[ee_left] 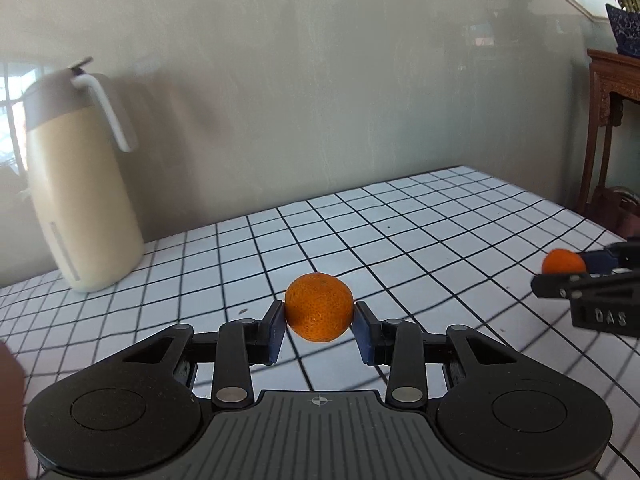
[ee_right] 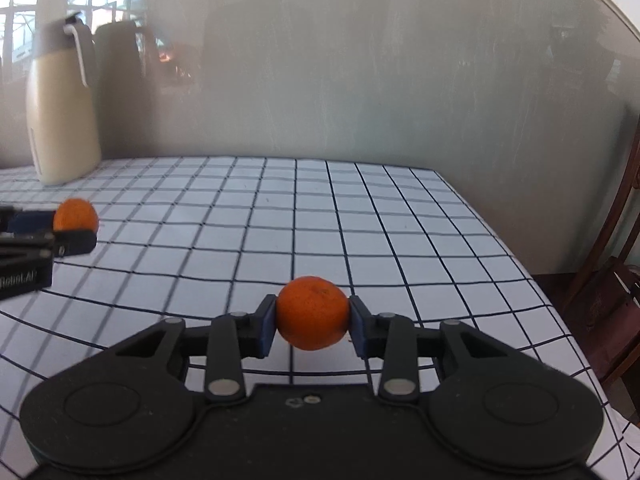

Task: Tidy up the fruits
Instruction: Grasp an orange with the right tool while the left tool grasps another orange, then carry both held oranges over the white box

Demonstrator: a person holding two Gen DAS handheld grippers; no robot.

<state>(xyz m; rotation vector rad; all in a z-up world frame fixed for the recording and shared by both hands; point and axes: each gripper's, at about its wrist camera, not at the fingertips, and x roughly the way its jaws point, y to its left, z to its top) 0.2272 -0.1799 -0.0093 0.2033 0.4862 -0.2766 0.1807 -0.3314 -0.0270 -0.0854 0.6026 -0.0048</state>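
A pale grey-green wall [ee_left: 320,100] backs the scene, with a window [ee_right: 24,20] at its left end and a carved dark wooden side table [ee_left: 612,92] carrying a blue patterned plant pot [ee_left: 626,32] at the right. The counter [ee_left: 420,232] is covered in a white cloth with a dark grid of lines. A tall cream jug [ee_left: 76,184] with a grey lid and a white handle stands upright at the far left of it, close to the wall.

The left tool [ee_left: 319,326] pinches a mandarin [ee_left: 319,307] between its blue pads, the fruit held above the cloth. The fruit is nearly round, slightly wider than tall, its broad axis running pad to pad. The right tool [ee_right: 311,326] grips a second mandarin [ee_right: 312,312] the same way, also off the cloth, wider across than high.

From the left view the right tool shows at the right edge with raised letters reading "DAS" [ee_left: 610,316]. From the right view the left tool's side bears blurred lettering [ee_right: 18,280] that seems to read "RoboLAB", though it is too soft to be sure.
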